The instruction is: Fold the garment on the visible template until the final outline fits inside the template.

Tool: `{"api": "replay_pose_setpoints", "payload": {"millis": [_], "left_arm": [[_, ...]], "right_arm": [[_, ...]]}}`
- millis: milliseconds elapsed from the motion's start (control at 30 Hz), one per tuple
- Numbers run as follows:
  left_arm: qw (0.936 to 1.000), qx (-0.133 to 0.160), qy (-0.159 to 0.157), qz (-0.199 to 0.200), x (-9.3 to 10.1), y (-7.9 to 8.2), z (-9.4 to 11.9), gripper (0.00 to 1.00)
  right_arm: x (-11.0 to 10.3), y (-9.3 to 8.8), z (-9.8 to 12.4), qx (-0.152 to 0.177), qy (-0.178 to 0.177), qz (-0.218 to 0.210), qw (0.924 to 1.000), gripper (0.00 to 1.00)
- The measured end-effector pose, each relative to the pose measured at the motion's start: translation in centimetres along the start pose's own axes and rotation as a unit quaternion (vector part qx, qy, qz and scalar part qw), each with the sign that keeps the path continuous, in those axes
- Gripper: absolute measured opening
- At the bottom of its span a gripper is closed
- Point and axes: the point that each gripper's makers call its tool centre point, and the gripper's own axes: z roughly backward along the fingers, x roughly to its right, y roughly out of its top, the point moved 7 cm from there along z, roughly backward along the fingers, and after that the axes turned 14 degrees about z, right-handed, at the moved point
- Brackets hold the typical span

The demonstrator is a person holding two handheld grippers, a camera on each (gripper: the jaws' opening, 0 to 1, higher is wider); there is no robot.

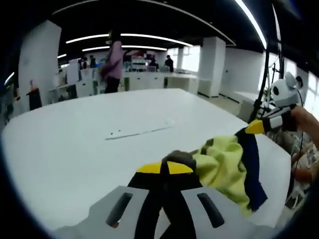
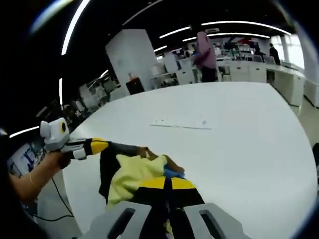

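No readable writing or labels anywhere. Garment point(image 1: 227, 167): pale yellow fabric with navy panel, bunched and crumpled, lifted off white worktop point(image 1: 75, 144), stretched between both tongs. Left tongs point(image 1: 164, 168): yellow-tipped jaws together, clamped on garment's grey-dark edge; same tongs enter right gripper view at left, held by hand point(image 2: 55, 159). Right tongs point(image 2: 169, 182): jaws together, clamped on yellow fabric beside small blue patch. Faint thin line point(image 2: 182, 124) on worktop beyond garment. Person in pink top point(image 1: 113, 62) stands far behind, among desks.
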Motion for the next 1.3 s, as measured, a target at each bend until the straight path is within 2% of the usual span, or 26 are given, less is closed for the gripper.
{"api": "replay_pose_setpoints", "payload": {"millis": [67,200,300,467,633,833,1033,1133,1300], "left_arm": [[0.9999,0.008,0.0,0.015,-0.7,0.5,-0.2,0.0],[0.9998,0.011,0.005,0.013,-1.8,1.1,-0.9,0.0],[0.9989,0.015,0.002,0.044,-2.7,1.2,-1.5,0.0],[0.9992,0.005,0.019,0.036,-4.4,1.2,-3.0,0.0],[0.9972,-0.003,0.016,0.073,-6.0,0.7,-4.7,0.0],[0.9971,-0.023,0.022,0.069,-7.1,-0.1,-6.7,0.0],[0.9956,-0.037,0.026,0.083,-8.1,-1.0,-8.6,0.0],[0.9948,-0.049,0.036,0.082,-8.5,-1.5,-9.5,0.0],[0.9951,-0.062,0.047,0.062,-9.0,-1.9,-10.5,0.0]], "right_arm": [[0.7,0.1,-0.1,-0.003,-0.009,-0.002,1.0,0.0],[2.2,-0.1,-0.6,-0.008,-0.022,-0.014,0.9996,0.0],[3.3,-0.1,-1.1,-0.01,-0.035,-0.024,0.999,0.0],[5.5,-0.3,-1.9,-0.017,-0.069,-0.041,0.9966,0.0],[7.2,-0.7,-2.9,-0.014,-0.099,-0.062,0.9931,0.0],[8.6,-1.0,-4.3,-0.012,-0.111,-0.081,0.9905,0.0],[9.9,-1.9,-6.3,-0.018,-0.115,-0.099,0.9883,0.0],[10.3,-3.0,-7.4,-0.036,-0.122,-0.115,0.9852,0.0],[10.6,-4.0,-8.6,-0.054,-0.123,-0.107,0.9851,0.0]]}}
